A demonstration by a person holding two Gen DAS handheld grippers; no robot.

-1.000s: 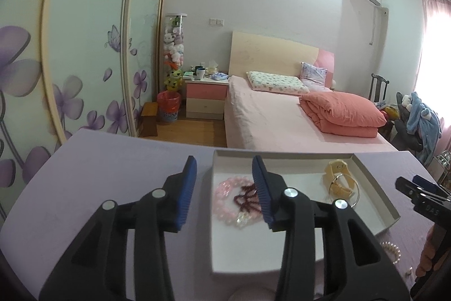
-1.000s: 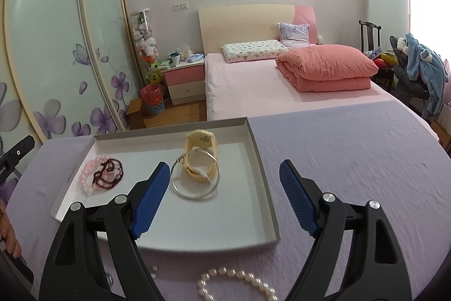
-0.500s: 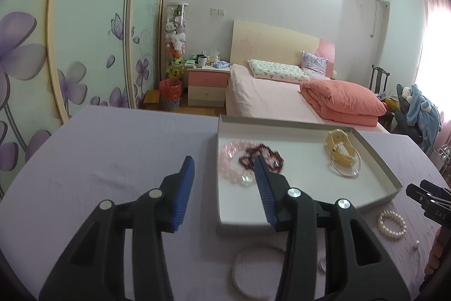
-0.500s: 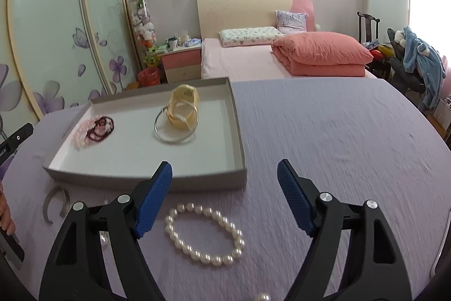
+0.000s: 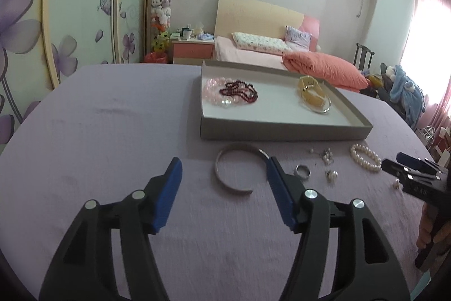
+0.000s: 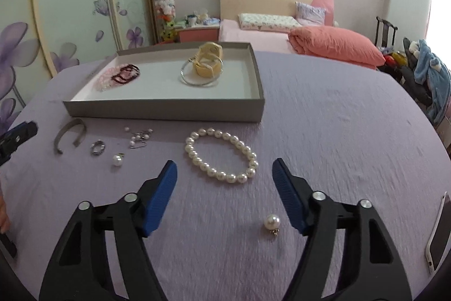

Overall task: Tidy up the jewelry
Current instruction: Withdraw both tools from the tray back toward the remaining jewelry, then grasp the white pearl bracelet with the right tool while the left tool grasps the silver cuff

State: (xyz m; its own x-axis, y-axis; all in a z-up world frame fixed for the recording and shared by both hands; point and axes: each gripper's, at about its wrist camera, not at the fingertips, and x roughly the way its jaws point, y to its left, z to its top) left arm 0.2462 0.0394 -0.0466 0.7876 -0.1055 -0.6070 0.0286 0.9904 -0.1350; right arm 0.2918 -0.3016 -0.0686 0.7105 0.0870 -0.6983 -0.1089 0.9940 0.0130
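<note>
Pearl bracelet [image 6: 221,155] white, round-beaded, loose | left tongs [image 5: 223,179] opening, empty | right tongs [image 6: 224,179] closing, empty

Bare purple cloth [image 5: 112,131] lies open to the left of the tray [image 5: 282,129]. Along the tray's near wall lies a row of obstacles: open cuff [image 5: 236,171], ring [image 5: 303,170], small earrings [image 5: 327,157], pearl bracelet [image 6: 222,155]. A loose pearl [image 6: 272,222] lies near the right gripper [image 6: 225,179]. Cloth right of the tray is bare up to a phone [image 6: 438,241] at the edge.
</note>
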